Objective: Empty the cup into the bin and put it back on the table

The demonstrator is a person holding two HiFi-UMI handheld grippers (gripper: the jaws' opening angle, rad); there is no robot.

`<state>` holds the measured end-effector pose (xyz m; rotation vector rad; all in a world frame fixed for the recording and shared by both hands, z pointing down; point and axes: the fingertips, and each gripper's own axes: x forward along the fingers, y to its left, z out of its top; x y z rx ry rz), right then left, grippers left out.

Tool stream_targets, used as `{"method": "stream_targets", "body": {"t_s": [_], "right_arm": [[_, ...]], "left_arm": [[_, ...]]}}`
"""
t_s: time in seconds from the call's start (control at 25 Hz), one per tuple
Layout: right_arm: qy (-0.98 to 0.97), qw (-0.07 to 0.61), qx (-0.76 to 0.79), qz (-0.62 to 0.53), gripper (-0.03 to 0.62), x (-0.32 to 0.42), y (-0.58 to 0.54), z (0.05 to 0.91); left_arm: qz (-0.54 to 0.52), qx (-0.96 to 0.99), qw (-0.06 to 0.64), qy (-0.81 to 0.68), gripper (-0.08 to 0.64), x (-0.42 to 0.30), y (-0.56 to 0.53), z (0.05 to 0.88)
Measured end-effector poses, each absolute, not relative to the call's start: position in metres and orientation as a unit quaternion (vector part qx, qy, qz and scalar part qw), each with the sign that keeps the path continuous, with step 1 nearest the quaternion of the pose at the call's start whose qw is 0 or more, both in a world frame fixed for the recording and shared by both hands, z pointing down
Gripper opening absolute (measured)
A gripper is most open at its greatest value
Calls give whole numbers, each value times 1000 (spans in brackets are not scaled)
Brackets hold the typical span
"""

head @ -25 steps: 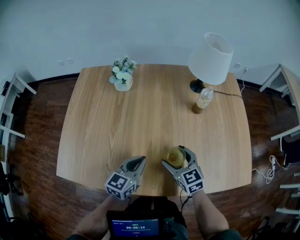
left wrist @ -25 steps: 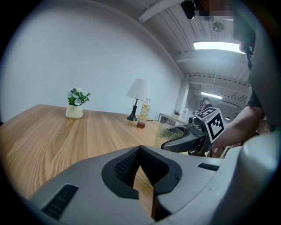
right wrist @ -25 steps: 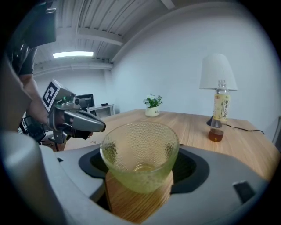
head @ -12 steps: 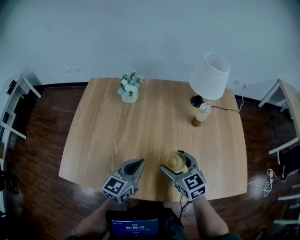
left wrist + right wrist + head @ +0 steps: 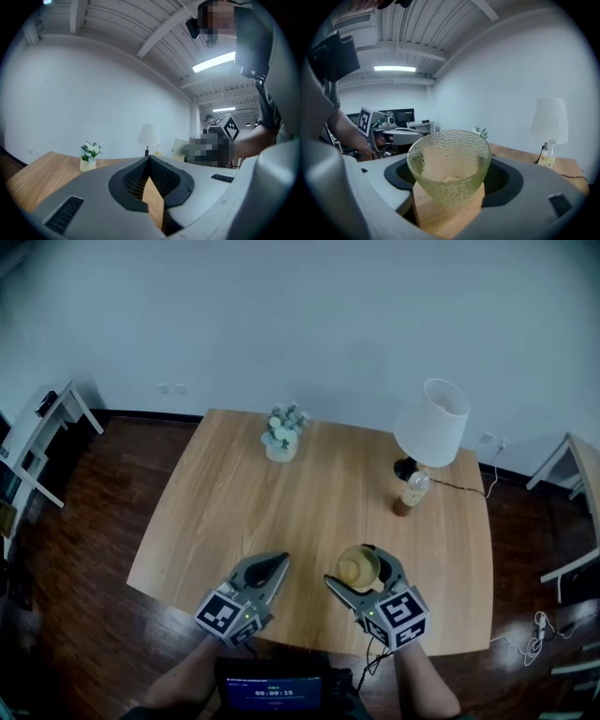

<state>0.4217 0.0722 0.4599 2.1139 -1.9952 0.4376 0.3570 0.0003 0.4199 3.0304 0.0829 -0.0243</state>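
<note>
A yellowish dimpled glass cup (image 5: 357,568) sits upright between the jaws of my right gripper (image 5: 354,566), which is shut on it above the near edge of the wooden table (image 5: 281,502). In the right gripper view the cup (image 5: 449,164) fills the middle, with a grey finger (image 5: 370,187) on either side. My left gripper (image 5: 274,563) hovers just to the left of it, shut, with nothing in it. In the left gripper view its jaws (image 5: 149,159) meet at the tips. No bin is in view.
A white lamp (image 5: 431,423) and a small bottle (image 5: 412,491) stand at the table's far right, and a vase of flowers (image 5: 282,435) at the far middle. A white shelf (image 5: 37,446) stands at the left. Dark wooden floor surrounds the table.
Both grippers have risen, the right one with the cup still in it. The table now looks smaller and farther below, and more of the wall shows.
</note>
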Motion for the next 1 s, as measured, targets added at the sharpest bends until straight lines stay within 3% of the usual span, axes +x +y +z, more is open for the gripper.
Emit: {"method": "stream_targets", "body": {"t_s": [0.56,1.0], "right_arm": [[-710,111,683,130,399,417,73,393],[-744,126,644,127,399,397,62,372]], "left_arm": [[-103,994,-13,16,-2,333,3,324],[-108,992,-33,-50,-1,298,-3,315]]}}
